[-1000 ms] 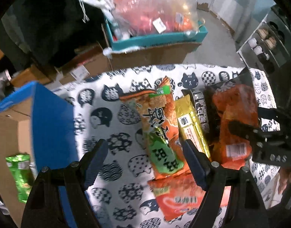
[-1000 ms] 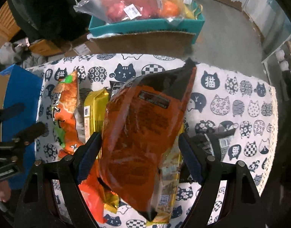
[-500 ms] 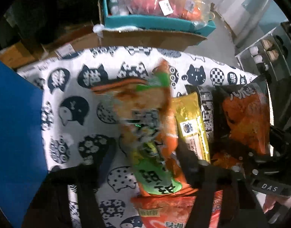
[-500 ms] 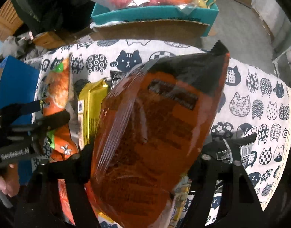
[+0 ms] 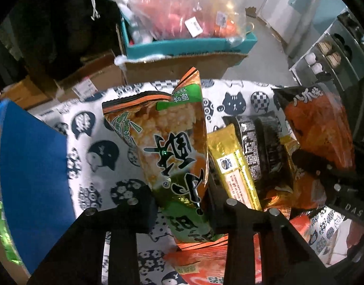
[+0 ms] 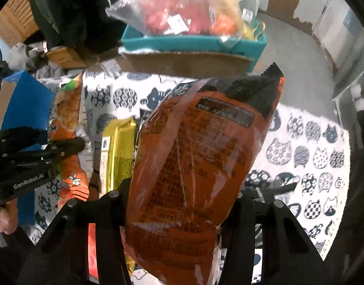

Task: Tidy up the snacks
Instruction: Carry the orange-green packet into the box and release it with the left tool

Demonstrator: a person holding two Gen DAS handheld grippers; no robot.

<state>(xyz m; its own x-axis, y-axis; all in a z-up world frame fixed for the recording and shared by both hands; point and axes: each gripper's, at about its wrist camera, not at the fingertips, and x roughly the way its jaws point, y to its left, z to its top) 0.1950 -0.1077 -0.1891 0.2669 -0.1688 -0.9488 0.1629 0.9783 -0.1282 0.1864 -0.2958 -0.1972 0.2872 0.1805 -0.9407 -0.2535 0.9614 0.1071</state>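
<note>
Orange crisp bag [image 6: 193,166]: big, puffy, light, crackly film; my right hand-held gripper [image 6: 179,201] is closing on its lower half, above the counter [image 6: 312,147].
Green-orange snack bag [image 5: 174,156]: smaller, slippery; my left hand-held gripper [image 5: 182,204] is closing, pinching near its bottom seam.

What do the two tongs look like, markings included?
Both tongs are matte black with two flat, angular fingers and round silver screw heads at the joints. The left tongs carry white "GenRobot.AI" lettering on the side; the right tongs show white "DAS". No cables or sleeves are visible.
</note>
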